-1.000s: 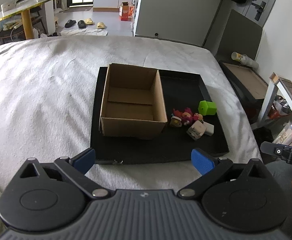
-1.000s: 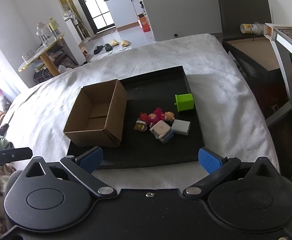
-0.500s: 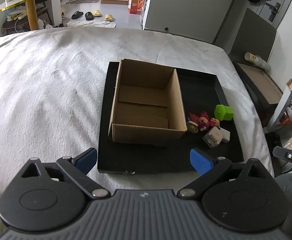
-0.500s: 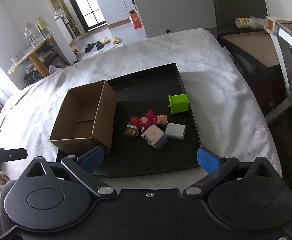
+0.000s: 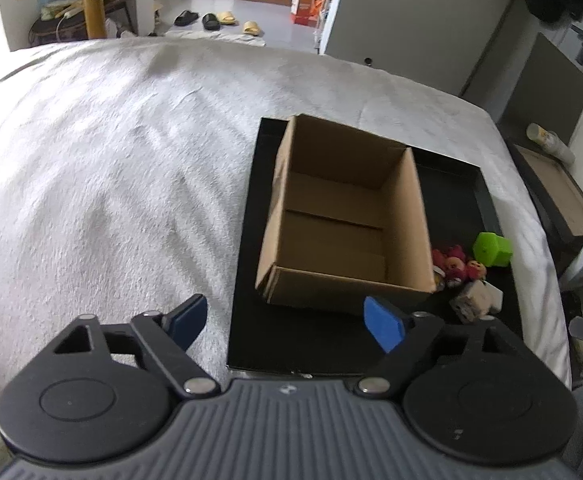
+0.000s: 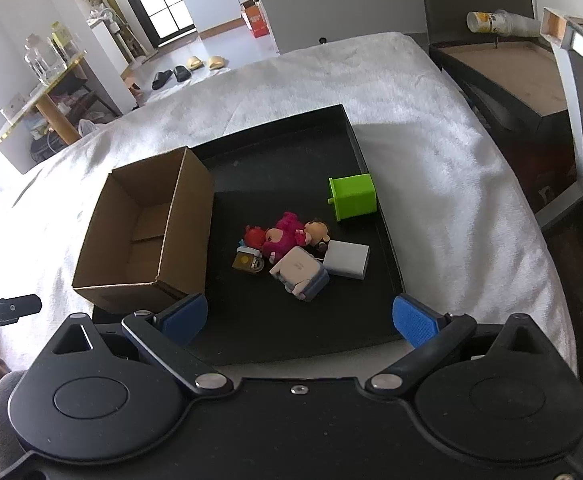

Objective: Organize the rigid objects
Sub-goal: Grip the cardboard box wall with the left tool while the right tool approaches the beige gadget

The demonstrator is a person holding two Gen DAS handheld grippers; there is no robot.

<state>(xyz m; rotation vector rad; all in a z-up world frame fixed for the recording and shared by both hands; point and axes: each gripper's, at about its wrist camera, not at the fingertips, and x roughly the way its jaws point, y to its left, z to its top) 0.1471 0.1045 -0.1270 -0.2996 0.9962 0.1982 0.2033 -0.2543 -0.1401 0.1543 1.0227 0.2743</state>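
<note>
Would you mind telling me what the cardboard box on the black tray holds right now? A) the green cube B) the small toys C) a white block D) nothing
D: the cardboard box shows only its bare floor, while the toys lie beside it on the black tray.

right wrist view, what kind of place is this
Probably a lived-in home, likely a bedroom or studio: a bed-like surface under a white blanket, slippers on the floor, and a cluttered side table by the window.
</note>
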